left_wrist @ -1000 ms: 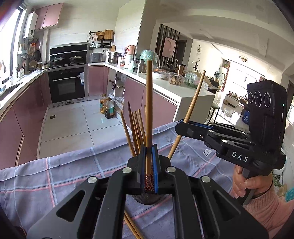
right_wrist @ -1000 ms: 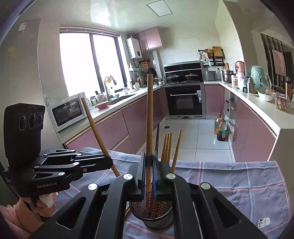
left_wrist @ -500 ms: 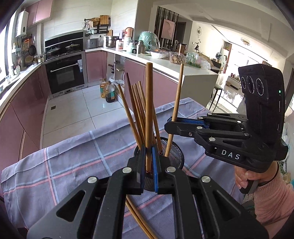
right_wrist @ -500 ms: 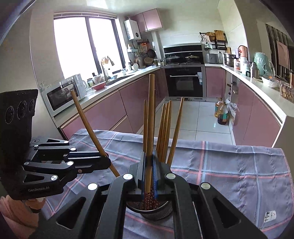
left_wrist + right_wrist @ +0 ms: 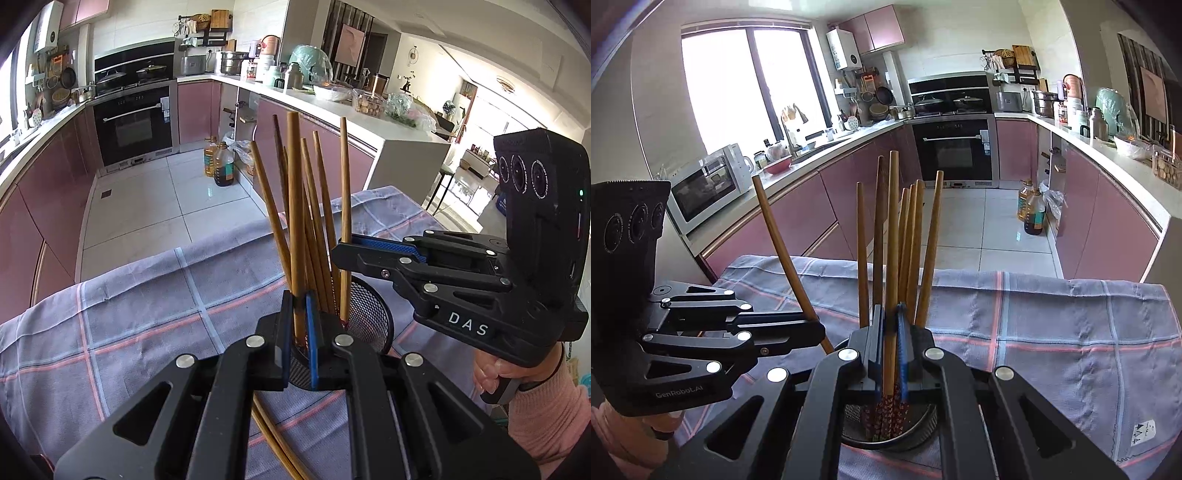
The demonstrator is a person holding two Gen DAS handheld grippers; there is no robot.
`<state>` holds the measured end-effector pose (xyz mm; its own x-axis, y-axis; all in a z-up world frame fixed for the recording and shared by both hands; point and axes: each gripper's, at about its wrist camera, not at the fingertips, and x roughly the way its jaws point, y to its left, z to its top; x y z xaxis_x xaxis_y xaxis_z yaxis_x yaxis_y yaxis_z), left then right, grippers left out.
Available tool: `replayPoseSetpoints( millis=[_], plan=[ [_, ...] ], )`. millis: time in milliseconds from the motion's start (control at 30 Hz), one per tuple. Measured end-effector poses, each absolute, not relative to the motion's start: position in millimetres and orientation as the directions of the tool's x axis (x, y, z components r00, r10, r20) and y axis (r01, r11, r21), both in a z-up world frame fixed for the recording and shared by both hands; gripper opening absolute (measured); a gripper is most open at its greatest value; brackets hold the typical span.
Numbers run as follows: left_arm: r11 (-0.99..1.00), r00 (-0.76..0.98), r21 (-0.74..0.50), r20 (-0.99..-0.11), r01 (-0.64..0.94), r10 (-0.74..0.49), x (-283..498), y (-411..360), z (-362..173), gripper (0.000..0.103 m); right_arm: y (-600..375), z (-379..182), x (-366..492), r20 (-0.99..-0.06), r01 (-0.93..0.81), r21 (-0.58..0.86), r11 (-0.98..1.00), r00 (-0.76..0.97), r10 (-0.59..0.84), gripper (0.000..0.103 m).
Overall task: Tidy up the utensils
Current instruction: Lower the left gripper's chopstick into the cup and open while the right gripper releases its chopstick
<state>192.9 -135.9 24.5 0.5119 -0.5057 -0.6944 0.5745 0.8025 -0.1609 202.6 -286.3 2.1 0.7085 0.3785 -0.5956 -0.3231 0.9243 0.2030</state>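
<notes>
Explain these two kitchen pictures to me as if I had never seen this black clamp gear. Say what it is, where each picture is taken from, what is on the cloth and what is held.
There is no robot here. A person holds a hand tool with two clamping fingers in each hand, and a wide-angle camera on each tool looks along those fingers. One picture comes from the left gripper, the other from the right gripper; each also shows the other tool off to one side. Below them a checked cloth covers a table and carries a black mesh cup with several wooden chopsticks standing in it. Two loose chopsticks lie on the cloth. Each gripper is shut on one chopstick, with its lower end at the cup: the left-hand chopstick and the right-hand chopstick.
</notes>
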Motion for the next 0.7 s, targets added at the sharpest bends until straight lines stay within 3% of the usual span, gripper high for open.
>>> replayPoseSetpoints(
  millis=[467, 600, 700],
  plan=[
    [0.818, 0.511, -0.193, -0.698, 0.542, -0.503, 207, -133, 13, 0.008, -291, 0, 203, -0.594, -0.304, 0.225, 0.926, 0.71, 0.378, 0.008],
    [0.827, 0.54, -0.194, -0.675, 0.528, -0.503, 199, -124, 17, 0.013, -292, 2, 197, -0.584, -0.315, 0.229, 0.921, 0.713, 0.389, 0.009],
    [0.832, 0.576, -0.184, -0.643, 0.524, -0.505, 186, -114, 23, 0.018, -289, 6, 185, -0.568, -0.339, 0.227, 0.913, 0.715, 0.407, 0.016]
  ],
)
